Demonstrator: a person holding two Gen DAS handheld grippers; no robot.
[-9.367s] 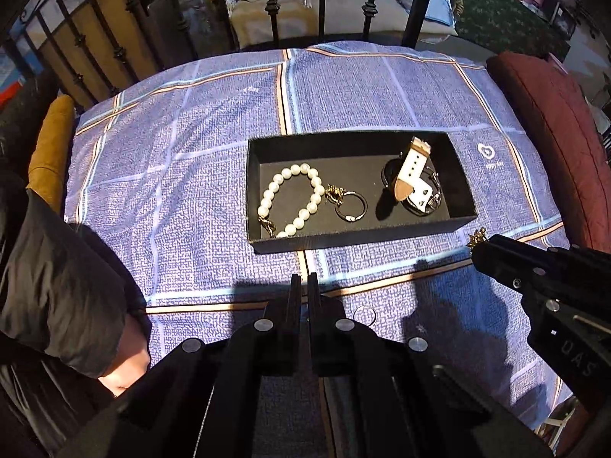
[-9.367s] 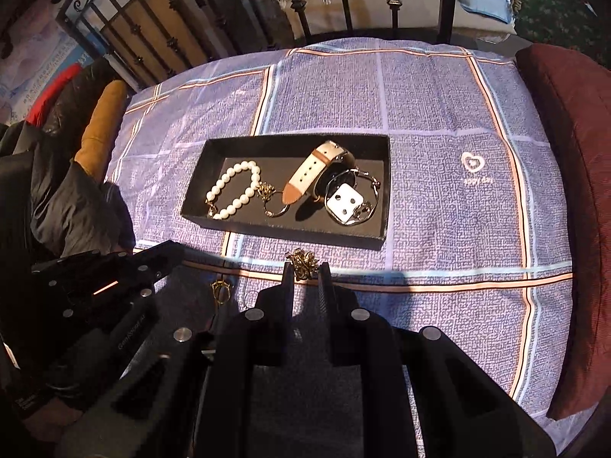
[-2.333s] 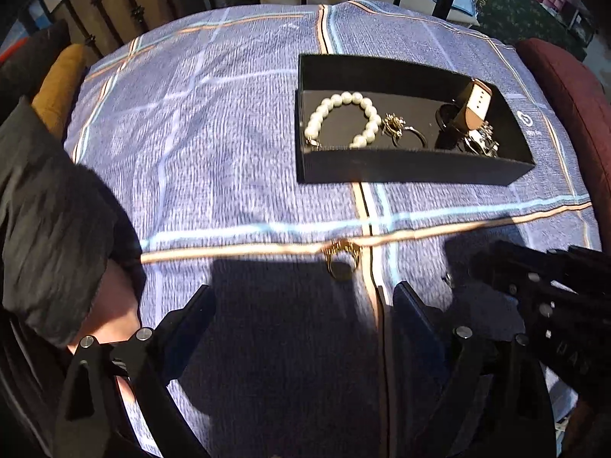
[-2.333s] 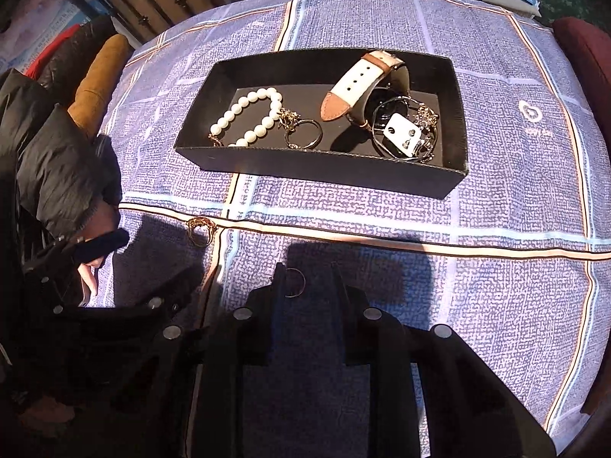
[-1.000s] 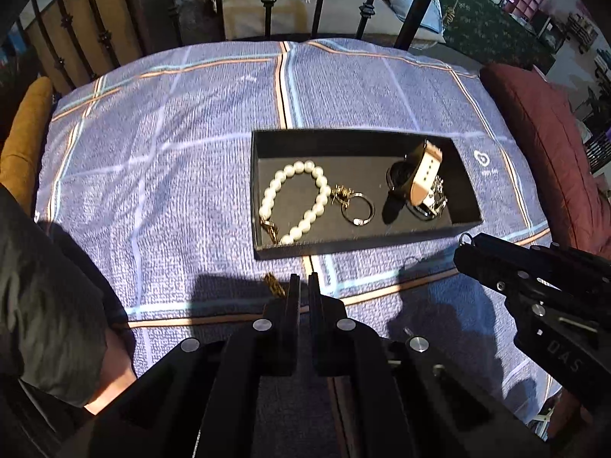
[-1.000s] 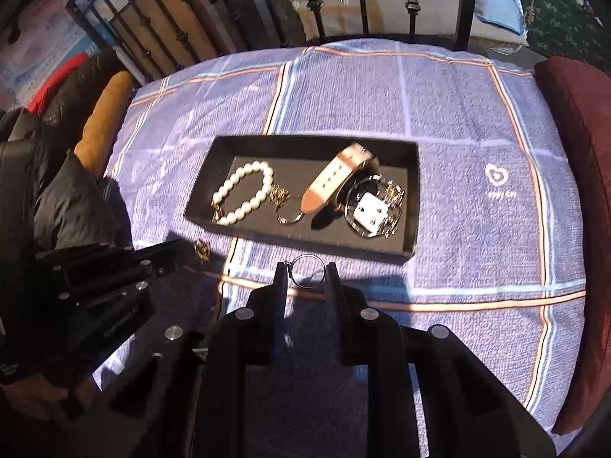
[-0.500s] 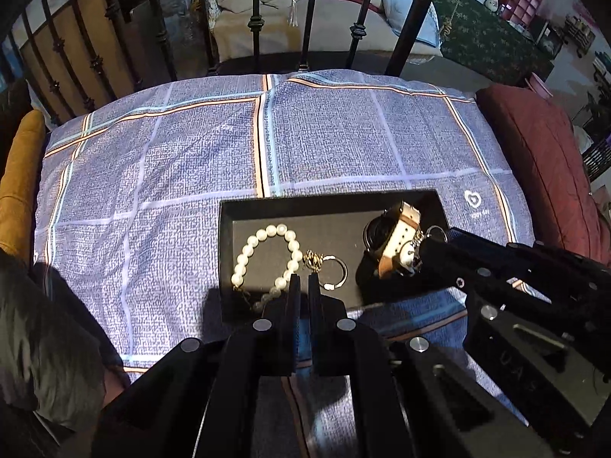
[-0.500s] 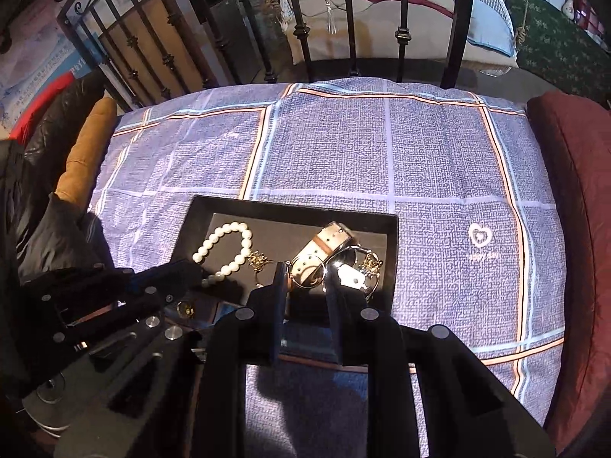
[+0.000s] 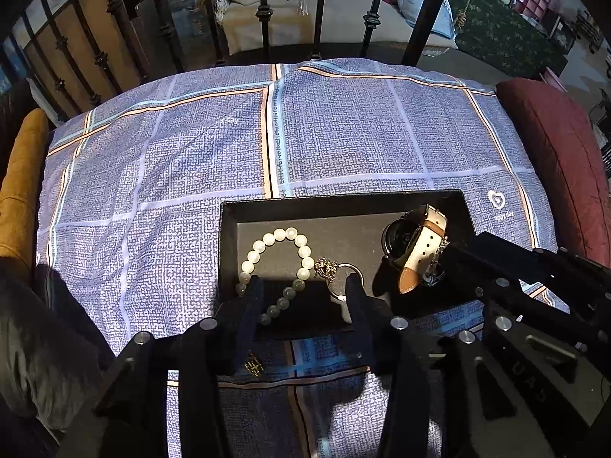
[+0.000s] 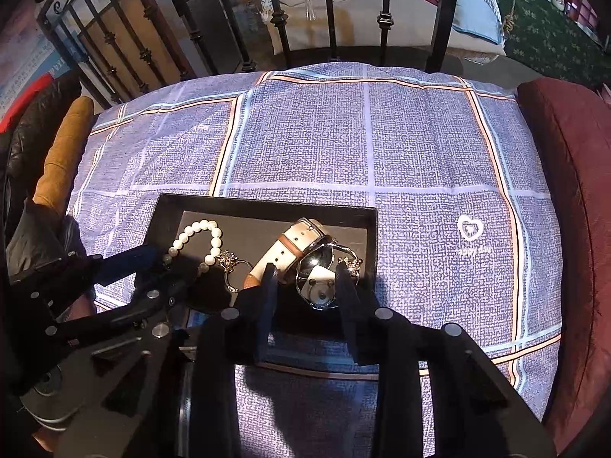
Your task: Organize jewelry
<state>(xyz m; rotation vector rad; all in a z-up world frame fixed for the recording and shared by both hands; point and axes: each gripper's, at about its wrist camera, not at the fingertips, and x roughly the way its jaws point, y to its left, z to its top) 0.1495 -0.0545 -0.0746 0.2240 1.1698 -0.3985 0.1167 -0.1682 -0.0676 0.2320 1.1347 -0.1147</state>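
Both grippers have spread their fingers since half a second ago, when each was pinched shut over the box. Now the left gripper (image 9: pixel 303 294) stands wide and holds nothing, its tips hanging over the near half of the black tray (image 9: pixel 340 202), one finger beside the pearl bracelet (image 9: pixel 277 263) and the other at the silver ring (image 9: pixel 345 280) with its gold charm. Just short of the tray's near wall, on the checked blue cloth (image 9: pixel 191 160), a small gold piece (image 9: pixel 255 366) lies between the left fingers; it is probably a ring, though the shadow makes that hard to say. The right gripper (image 10: pixel 303 280) is equally wide and empty, straddling a round silver piece with a white square face (image 10: pixel 319 284) at the tray's right end. Touching that piece, the white-and-tan watch (image 10: pixel 296 246) leans across the tray floor. From the right wrist view the pearl bracelet (image 10: pixel 198 240) sits at the tray's left end, partly behind the left gripper's arm.
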